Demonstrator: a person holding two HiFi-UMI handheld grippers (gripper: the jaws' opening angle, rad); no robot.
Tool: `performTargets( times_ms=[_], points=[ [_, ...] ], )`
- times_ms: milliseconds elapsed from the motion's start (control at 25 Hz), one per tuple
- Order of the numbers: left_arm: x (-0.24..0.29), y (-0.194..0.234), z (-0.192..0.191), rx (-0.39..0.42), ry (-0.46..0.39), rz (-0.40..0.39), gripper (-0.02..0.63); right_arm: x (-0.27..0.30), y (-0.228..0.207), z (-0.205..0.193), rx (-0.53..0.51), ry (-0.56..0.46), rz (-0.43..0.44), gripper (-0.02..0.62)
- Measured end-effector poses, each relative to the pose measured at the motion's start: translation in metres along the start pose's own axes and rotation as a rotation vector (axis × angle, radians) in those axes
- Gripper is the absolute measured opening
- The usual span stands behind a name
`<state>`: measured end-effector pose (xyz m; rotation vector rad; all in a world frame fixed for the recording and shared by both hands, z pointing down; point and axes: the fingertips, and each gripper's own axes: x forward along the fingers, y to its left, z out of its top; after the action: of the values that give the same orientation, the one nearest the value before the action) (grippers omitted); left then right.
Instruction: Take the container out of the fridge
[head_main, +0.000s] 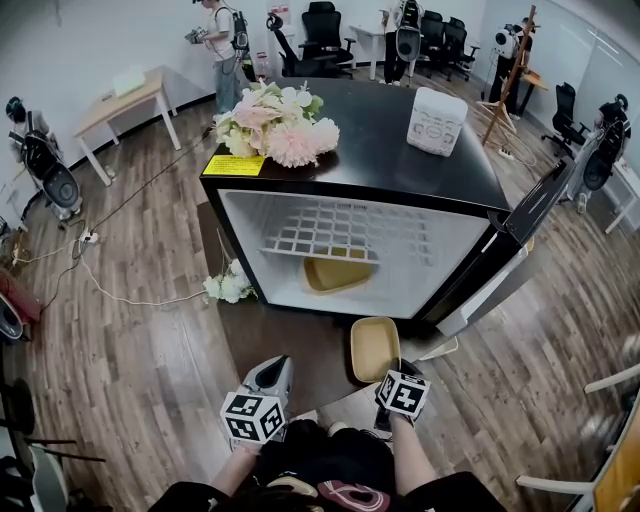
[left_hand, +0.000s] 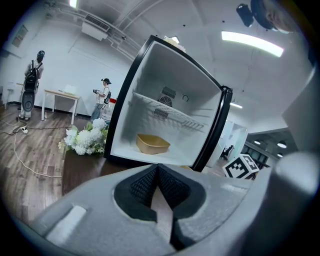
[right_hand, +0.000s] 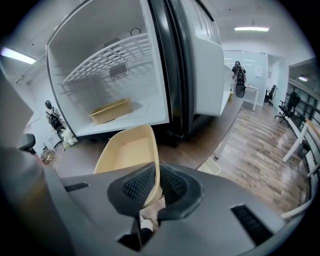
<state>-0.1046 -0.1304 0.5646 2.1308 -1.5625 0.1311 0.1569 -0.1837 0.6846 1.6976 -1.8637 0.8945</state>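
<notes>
Pinching container (right_hand: 127, 150) by its near rim with right claw (right_hand: 156, 182), nearly closed on the thin wall, already outside and low over the table (head_main: 290, 335); keeping left claw (left_hand: 159, 172) fully closed on nothing, alongside. Looks light, empty, thin-walled and a bit flexy, so probably prone to twisting from a one-edge pinch; best taken at the rim and kept level. Further back, seeing a second container (head_main: 338, 272) on the floor of the open fridge (head_main: 380, 150), well apart from both claws.
</notes>
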Motion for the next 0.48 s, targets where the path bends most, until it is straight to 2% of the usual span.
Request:
performTargets(
  times_ms=[80,200,360,440,480],
  points=[
    [0.001,0.001,-0.001,-0.001,0.004,0.0,0.009,0.002,0.002,-0.001,0.012,0.012,0.019,0.039],
    [0.004,0.0,0.0,0.004,0.009,-0.003,0.009,0.002,0.008,0.004,0.031,0.018,0.063,0.128],
    [0.007,0.003,-0.001,-0.002,0.018,0.01,0.009,0.0,0.014,0.009,0.02,0.026,0.104,0.194],
    [0.011,0.005,-0.002,-0.006,0.033,0.015,0.009,-0.001,0.017,0.011,0.006,0.036,0.121,0.264],
    [0.013,0.006,-0.002,-0.007,0.043,0.015,0.009,-0.003,0.018,0.013,0.0,0.034,0.123,0.275]
  ],
)
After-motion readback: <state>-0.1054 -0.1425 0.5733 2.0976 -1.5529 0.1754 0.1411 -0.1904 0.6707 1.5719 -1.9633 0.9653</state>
